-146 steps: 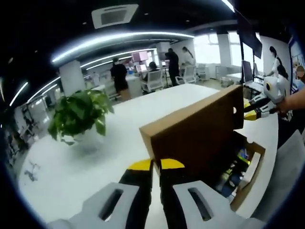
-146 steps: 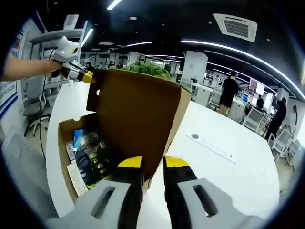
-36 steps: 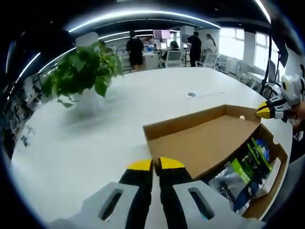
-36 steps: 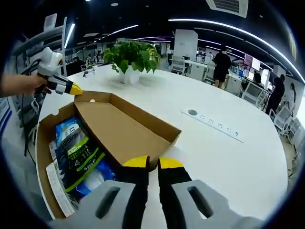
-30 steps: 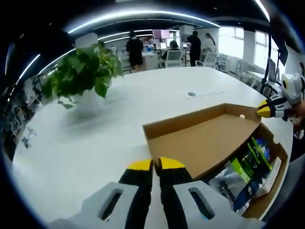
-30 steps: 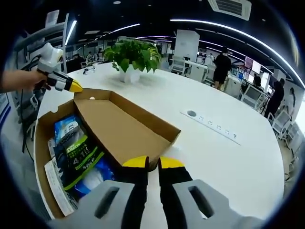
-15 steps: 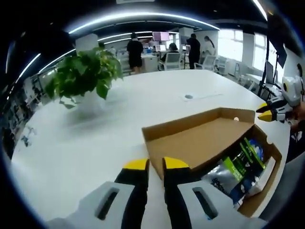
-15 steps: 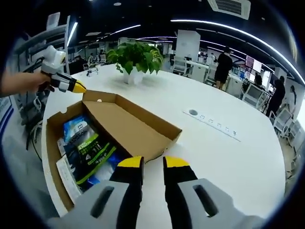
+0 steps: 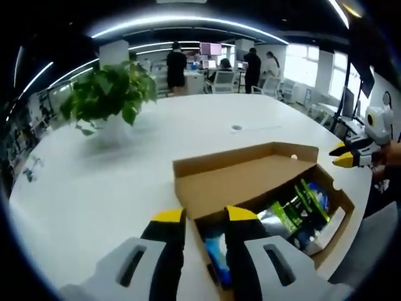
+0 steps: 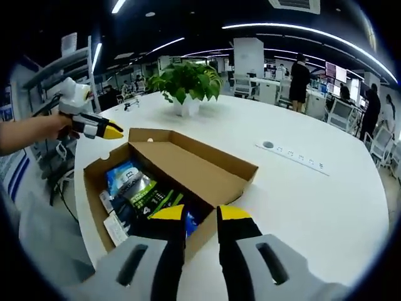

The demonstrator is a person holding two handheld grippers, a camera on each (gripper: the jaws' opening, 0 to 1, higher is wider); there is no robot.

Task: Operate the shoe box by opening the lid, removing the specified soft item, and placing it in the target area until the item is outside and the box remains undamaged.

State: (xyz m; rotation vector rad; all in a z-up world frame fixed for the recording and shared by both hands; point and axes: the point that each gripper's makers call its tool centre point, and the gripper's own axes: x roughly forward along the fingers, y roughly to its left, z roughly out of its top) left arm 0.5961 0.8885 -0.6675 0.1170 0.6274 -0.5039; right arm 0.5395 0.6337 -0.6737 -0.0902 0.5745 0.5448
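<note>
**Q:** State the position and jaw condition of each gripper.

**A:** In the left gripper view, the left gripper [image 9: 203, 216] is held low over one end of the shoe box [image 9: 326, 229], jaws spread with a clear gap and nothing between them. In the right gripper view, the right gripper [image 10: 201, 214] sits at the opposite end, jaws likewise parted and empty. Each gripper also appears in the other's view: the left one [image 10: 114, 133] is held in a hand [image 10: 47, 128] on an arm reaching in from the edge, yellow tips just beside the box's far corner.

**Q:** Where are the lid and the soft item?

**A:** The lid [image 10: 200, 168] is folded back, lying nearly flat over the white table [image 10: 326, 188]. The soft item, a blue-and-green printed packet [image 10: 141, 191], lies inside the box. A potted plant [image 10: 187, 84] stands well apart.
</note>
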